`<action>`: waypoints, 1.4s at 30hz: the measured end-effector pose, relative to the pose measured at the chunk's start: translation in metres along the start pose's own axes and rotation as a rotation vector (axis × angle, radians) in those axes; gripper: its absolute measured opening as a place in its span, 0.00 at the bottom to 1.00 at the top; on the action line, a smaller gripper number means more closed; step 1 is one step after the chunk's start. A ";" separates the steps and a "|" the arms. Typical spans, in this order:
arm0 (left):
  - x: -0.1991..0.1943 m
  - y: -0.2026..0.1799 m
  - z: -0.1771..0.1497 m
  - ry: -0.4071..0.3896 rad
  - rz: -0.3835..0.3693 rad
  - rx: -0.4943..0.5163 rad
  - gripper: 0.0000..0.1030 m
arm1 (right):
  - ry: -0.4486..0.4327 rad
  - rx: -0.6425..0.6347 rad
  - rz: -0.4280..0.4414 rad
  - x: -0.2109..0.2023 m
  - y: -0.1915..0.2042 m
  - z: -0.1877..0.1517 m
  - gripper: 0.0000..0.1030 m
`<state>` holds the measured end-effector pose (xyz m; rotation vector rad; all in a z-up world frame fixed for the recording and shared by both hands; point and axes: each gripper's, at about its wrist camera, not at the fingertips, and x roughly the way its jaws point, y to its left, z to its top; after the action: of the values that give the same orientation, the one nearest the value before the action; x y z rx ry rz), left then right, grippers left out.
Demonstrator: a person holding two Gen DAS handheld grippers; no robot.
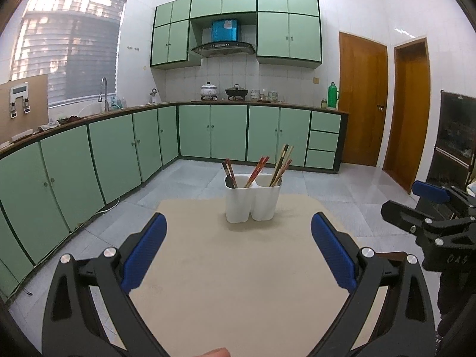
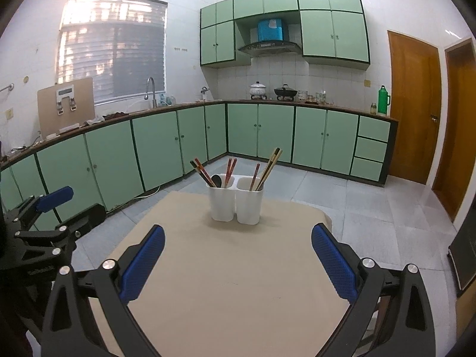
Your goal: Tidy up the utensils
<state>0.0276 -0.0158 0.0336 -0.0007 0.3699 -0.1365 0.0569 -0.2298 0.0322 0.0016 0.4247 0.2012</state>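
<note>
White plastic holder stands at 12 o'clock on the beige table, chopsticks and a dark spoon upright in its two cups. My left gripper and right gripper both gape wide and hold nothing. Sorted already, or awaiting re-sorting: I can't tell. Any grasp should pinch one stick high, clear of its neighbours, so the holder doesn't tip.

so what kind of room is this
A home kitchen, most likely: green cabinets run under an L-shaped counter, pots sit on a stove below a range hood, and a faucet stands by the window.
</note>
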 end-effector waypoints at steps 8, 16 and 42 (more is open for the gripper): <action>-0.002 0.004 0.000 -0.010 0.004 -0.014 0.92 | -0.001 -0.004 -0.001 -0.001 0.003 0.000 0.94; -0.003 0.005 -0.002 -0.011 0.002 -0.014 0.92 | -0.002 -0.009 0.001 -0.003 0.007 0.001 0.94; -0.003 0.007 -0.001 -0.010 0.004 -0.014 0.92 | -0.003 -0.009 0.001 -0.003 0.008 0.001 0.94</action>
<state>0.0249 -0.0088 0.0332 -0.0143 0.3605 -0.1304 0.0529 -0.2227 0.0349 -0.0064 0.4207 0.2044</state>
